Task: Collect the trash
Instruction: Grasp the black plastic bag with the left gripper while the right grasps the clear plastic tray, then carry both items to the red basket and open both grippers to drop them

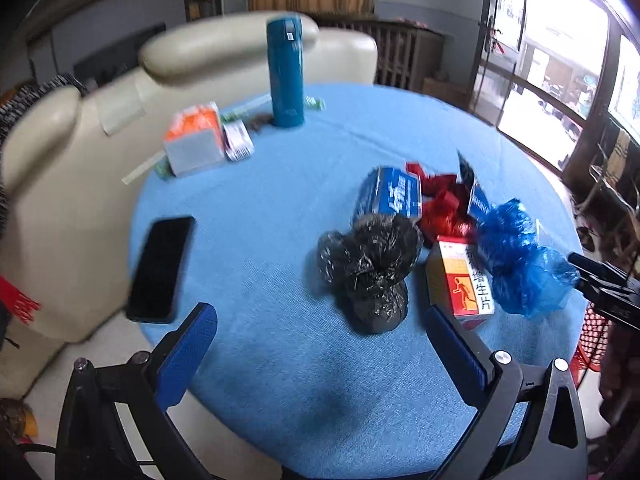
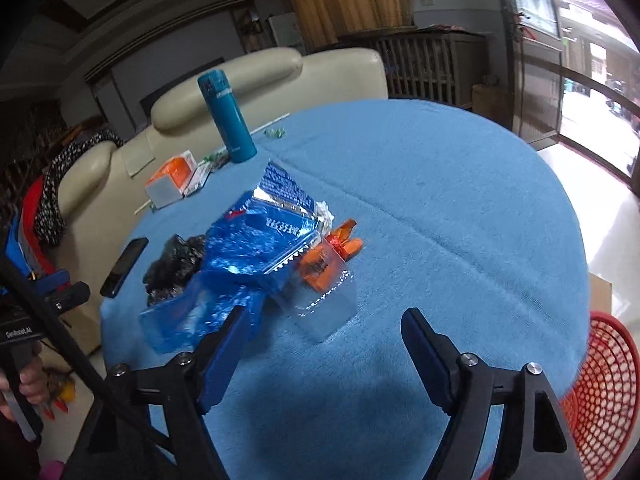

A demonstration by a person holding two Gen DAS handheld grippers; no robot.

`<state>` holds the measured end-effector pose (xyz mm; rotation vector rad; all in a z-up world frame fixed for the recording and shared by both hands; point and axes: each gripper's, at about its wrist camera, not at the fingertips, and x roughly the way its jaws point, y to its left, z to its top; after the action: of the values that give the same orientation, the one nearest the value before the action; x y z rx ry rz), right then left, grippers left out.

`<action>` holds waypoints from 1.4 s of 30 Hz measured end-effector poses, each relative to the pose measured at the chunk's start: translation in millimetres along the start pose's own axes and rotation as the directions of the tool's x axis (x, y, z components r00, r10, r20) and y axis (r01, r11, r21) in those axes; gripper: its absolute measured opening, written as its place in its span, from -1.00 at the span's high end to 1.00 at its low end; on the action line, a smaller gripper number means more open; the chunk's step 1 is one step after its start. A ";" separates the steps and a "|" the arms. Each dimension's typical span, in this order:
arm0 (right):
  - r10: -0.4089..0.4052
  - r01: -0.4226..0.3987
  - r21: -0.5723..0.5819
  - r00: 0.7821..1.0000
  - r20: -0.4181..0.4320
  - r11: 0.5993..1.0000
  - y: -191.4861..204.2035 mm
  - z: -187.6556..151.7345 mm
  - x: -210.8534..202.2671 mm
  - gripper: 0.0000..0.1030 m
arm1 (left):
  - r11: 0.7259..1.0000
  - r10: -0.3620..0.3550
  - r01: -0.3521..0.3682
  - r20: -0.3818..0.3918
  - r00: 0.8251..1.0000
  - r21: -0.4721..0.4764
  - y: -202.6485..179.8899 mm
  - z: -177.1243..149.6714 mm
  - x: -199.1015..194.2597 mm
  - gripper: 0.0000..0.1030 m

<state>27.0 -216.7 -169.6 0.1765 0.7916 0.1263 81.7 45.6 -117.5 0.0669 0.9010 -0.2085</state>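
Blue-clothed round table [image 1: 280, 208], trash heaped mid-table: black crumpled bag [image 1: 370, 268] just ahead of the left gripper [image 1: 320, 344], jaws spread, empty. Right gripper [image 2: 324, 344] spread too, blue plastic bag [image 2: 208, 304] beside its left finger.

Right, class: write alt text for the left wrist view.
An open left gripper hangs over a round blue table, aimed at a crumpled black bag among boxes and wrappers. A phone lies left; a teal flask stands behind.

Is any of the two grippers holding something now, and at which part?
Nothing is held. The left gripper and right gripper are both open above the blue tablecloth.
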 end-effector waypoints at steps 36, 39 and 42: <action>-0.016 -0.010 0.195 0.991 0.132 0.981 -43.1 -32.5 -77.0 0.03 | 0.987 -0.139 0.139 -0.008 0.990 0.075 -29.2 -0.9 0.8 0.27; -0.025 -0.014 0.222 0.985 0.171 0.975 -47.9 -38.2 -100.0 0.03 | 0.979 -0.165 0.156 0.062 0.984 0.135 -42.9 6.4 -32.1 0.27; -0.045 -0.005 0.231 0.976 0.213 0.973 -50.4 -43.0 -125.6 0.03 | 0.963 -0.213 0.189 0.113 0.970 0.190 -59.9 12.6 -60.2 0.27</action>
<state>-88.9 -283.7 -122.3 0.3953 0.5874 -0.0050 42.8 -5.6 -60.7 0.1262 0.7540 -0.4788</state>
